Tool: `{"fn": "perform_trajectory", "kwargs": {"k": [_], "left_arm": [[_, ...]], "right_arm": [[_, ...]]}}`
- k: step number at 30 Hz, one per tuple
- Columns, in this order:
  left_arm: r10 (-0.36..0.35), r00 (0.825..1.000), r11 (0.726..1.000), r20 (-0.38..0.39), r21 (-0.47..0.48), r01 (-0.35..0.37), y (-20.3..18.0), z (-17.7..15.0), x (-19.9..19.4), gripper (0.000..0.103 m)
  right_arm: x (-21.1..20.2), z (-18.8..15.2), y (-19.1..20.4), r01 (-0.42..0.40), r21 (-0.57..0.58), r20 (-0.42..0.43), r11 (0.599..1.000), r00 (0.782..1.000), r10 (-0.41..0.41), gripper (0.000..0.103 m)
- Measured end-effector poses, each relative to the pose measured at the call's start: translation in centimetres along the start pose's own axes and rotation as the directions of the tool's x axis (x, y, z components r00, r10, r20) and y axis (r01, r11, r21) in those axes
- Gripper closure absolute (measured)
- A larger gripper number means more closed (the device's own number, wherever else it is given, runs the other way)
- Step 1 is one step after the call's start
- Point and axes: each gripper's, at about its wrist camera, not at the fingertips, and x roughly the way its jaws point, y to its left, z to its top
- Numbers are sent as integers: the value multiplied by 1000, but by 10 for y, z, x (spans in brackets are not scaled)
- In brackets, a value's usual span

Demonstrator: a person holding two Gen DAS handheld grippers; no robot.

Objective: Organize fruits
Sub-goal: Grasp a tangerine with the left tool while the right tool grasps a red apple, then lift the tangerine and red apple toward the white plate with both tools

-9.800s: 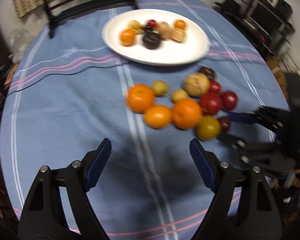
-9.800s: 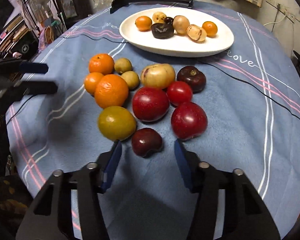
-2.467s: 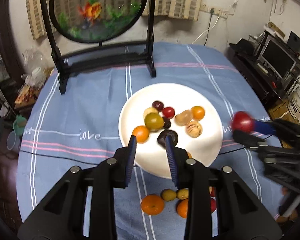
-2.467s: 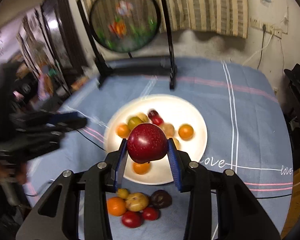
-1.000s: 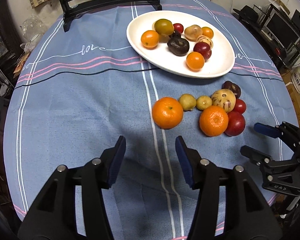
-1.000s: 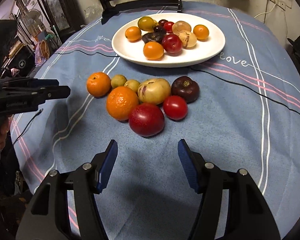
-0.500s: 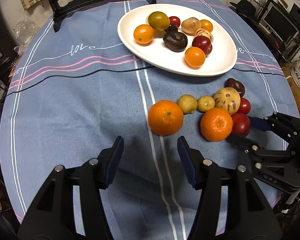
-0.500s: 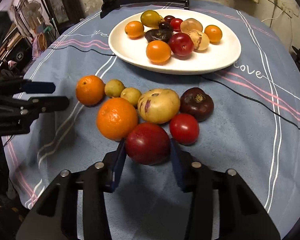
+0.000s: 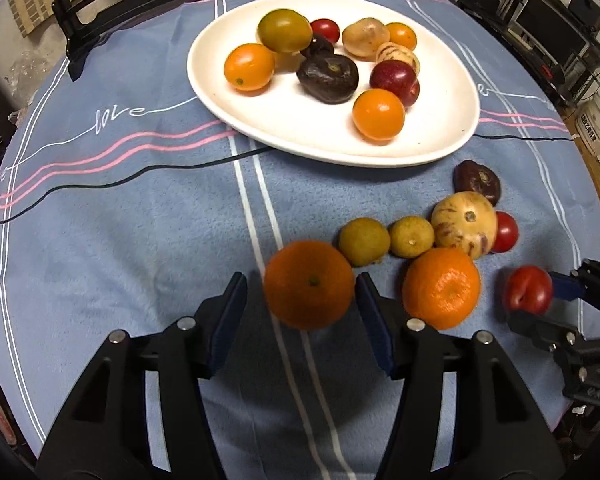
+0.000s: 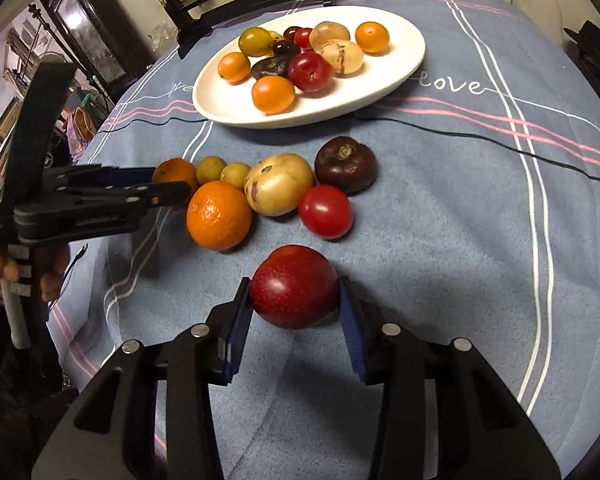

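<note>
- The right tool (image 10: 296,308) angles steeply down, its blue pads clenched on a smooth, round red plum (image 10: 294,286), now pulled clear of the fruit cluster it lay against a moment ago.
- The left tool (image 9: 300,312) straddles a dimpled orange (image 9: 310,284) on the fuzzy blue bench cloth (image 9: 140,240), its right pad touching, left pad apart; earlier it hung short.
- Beyond, a glossy white oval plate (image 9: 452,92) holds more fruit.

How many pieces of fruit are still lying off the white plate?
8: one orange between the left hand-held gripper fingers, a red plum in the right hand-held gripper, six clustered between them. Some may be hidden.
</note>
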Motion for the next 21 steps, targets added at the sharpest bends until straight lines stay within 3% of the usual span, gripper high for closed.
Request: {"fn": "perform_trajectory", "kwargs": {"k": [3, 4, 5, 21], "left_arm": [[-7, 1000, 1000, -4, -1, 6, 0, 3, 5, 48], [-26, 1000, 1000, -6, 3, 26, -1, 4, 6, 57], [-36, 999, 999, -2, 11, 36, -2, 4, 5, 58], [-10, 997, 1000, 78, -22, 12, -2, -8, -45, 59]], "right_arm": [[3, -1, 2, -2, -1, -4, 1000, 1000, 2, 60], [3, -1, 2, -3, -2, -5, 1000, 1000, 3, 60], [4, 0, 3, -2, -4, -6, 1000, 1000, 2, 60], [-7, 1, 9, -17, -34, 13, 999, 1000, 17, 60]]}}
